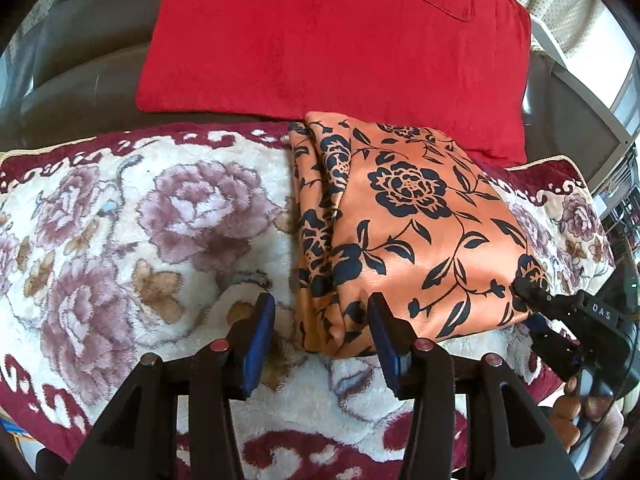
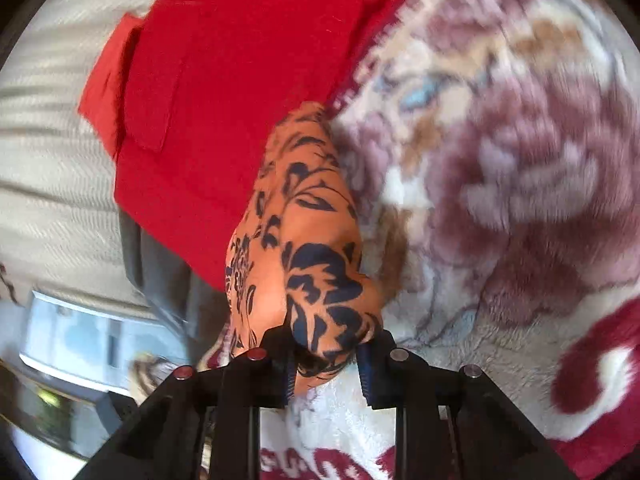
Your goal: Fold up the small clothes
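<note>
Orange satin garment (image 1: 416, 224), black-flowered, lies folded on plush floral blanket (image 1: 132, 216).

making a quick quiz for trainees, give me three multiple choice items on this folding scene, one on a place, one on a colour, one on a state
1. What does the orange floral garment lie on?
A. the floral blanket
B. a bare wooden floor
C. a glass table

2. What colour is the cushion behind the garment?
A. green
B. red
C. white

3. How does the left gripper stand?
A. clamped on the cushion
B. open, the garment's near edge between its fingers
C. holding a hanger

Answers:
1 A, plush flowers show all round the garment.
2 B, it is plain red in both views.
3 B, a gap shows between the blue pads and the cloth.
</note>
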A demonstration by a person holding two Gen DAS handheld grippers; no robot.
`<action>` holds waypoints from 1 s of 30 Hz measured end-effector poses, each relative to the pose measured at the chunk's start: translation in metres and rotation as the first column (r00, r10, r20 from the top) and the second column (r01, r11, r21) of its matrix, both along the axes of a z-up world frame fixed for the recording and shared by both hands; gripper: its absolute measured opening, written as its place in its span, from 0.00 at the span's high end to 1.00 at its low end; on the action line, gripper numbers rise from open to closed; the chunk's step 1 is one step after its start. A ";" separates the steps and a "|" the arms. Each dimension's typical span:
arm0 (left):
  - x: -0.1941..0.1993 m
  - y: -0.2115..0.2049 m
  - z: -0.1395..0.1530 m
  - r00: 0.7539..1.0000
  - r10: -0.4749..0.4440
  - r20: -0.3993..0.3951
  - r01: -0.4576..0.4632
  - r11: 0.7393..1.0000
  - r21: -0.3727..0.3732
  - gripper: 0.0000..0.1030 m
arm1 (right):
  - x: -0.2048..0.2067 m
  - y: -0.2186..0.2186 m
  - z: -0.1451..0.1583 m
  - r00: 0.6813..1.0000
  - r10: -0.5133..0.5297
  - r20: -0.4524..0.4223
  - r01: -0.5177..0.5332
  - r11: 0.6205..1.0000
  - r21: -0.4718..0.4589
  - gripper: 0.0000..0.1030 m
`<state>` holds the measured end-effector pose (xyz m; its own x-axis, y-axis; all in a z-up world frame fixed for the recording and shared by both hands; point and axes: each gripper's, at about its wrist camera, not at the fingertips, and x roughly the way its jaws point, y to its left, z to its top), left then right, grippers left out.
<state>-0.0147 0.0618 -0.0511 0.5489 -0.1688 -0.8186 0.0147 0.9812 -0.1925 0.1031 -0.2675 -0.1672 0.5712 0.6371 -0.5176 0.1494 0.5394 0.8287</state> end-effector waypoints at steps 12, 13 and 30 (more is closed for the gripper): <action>-0.002 -0.002 -0.001 1.000 0.000 -0.012 0.000 1.000 -0.008 0.50 | -0.038 0.005 0.031 0.994 0.030 0.109 -0.016 0.991 -0.131 0.21; -0.003 -0.002 -0.001 1.000 0.002 -0.012 -0.002 1.000 -0.008 0.50 | -0.041 0.008 0.040 0.991 0.042 0.131 -0.023 0.990 -0.142 0.21; -0.004 0.017 -0.003 1.000 0.026 0.006 -0.026 1.000 -0.006 0.41 | 0.008 0.045 0.076 0.965 0.196 0.177 -0.137 0.945 -0.298 0.22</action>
<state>-0.0190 0.0787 -0.0542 0.5578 -0.1596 -0.8145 -0.0098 0.9800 -0.1987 0.1109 -0.2230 -0.0907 0.5801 0.5777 -0.5742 -0.1168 0.7566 0.6433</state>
